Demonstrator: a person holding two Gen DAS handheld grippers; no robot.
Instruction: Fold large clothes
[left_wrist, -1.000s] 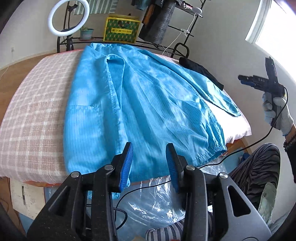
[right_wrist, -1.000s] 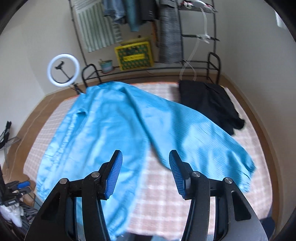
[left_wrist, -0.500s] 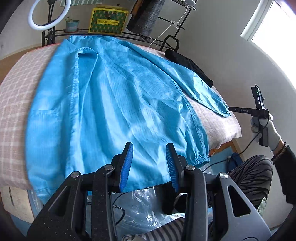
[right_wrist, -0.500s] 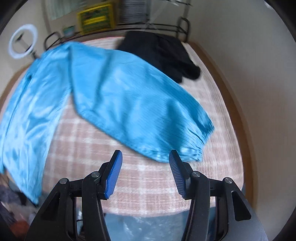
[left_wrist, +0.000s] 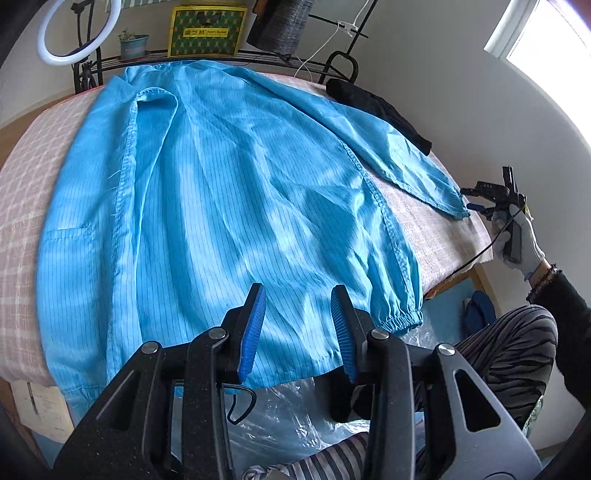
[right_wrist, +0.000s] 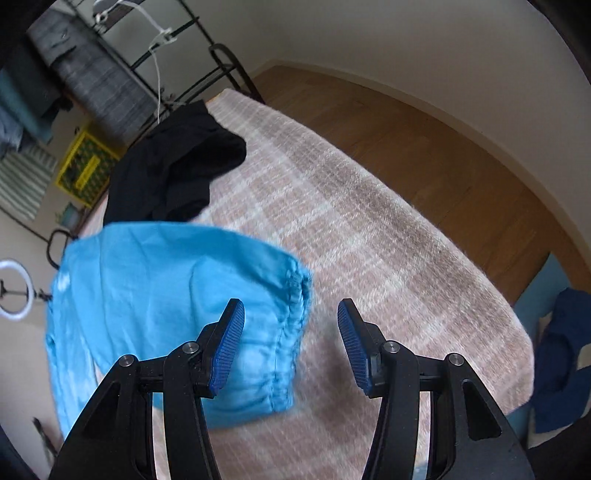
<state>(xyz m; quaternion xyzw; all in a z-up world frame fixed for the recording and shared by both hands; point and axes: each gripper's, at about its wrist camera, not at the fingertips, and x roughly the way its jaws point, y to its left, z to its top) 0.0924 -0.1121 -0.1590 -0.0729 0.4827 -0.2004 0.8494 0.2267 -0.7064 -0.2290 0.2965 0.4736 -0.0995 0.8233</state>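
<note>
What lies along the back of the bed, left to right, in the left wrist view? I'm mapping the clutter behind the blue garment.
White ring light → small potted plant in a teal pot → yellow and green patterned box → hanging dark grey ribbed cloth → black garment lying on the bed.

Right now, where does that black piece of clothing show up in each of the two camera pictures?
Left wrist view: the black garment lies at the upper right, on the far end of the bed past the blue coat.
Right wrist view: the black garment sits at the upper left, just above the blue coat's cuffed sleeve.
Shared landmark: the yellow and green box by the wall behind the bed.
</note>
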